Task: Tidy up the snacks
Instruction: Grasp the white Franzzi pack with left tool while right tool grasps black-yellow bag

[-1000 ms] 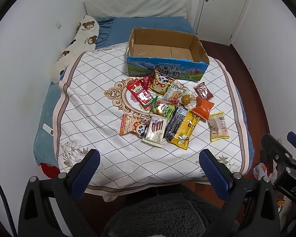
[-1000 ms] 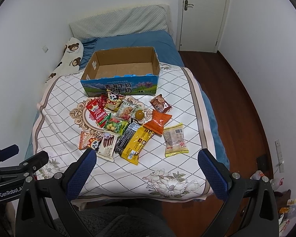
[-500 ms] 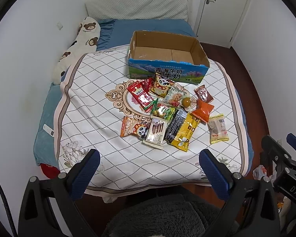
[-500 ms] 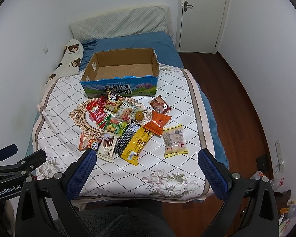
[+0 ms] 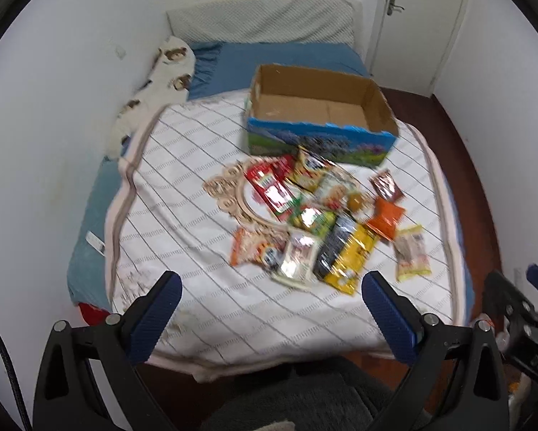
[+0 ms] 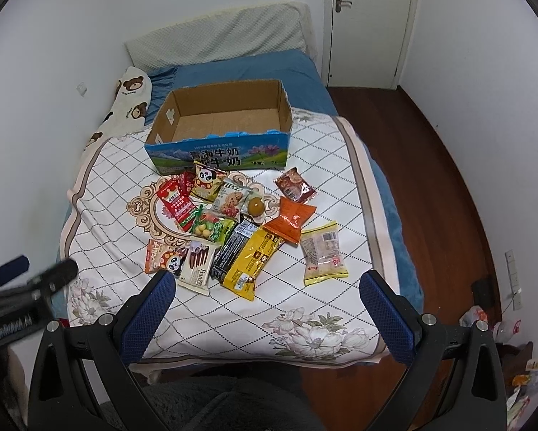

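Both grippers have edged toward the bed, jaws spread wide and empty; nothing is packed yet.

Left gripper [image 5: 270, 309] has swung since half a second ago: its view is smeared now and the snack pile sits nearer its fingers, so I take this as the approach to a first pick. Going left to right across the quilt [image 6: 233, 309], the orange panda packet [image 6: 160, 256] lies at about nine o'clock of the heap, the yellow packet [image 6: 251, 264] near six, and the pale packet [image 6: 322, 251] apart at about four. Cardboard box [image 6: 218, 152] stands at twelve o'clock of the pile, open-topped and apparently bare inside. Right gripper [image 6: 265, 300] hangs equally wide, holding nothing.
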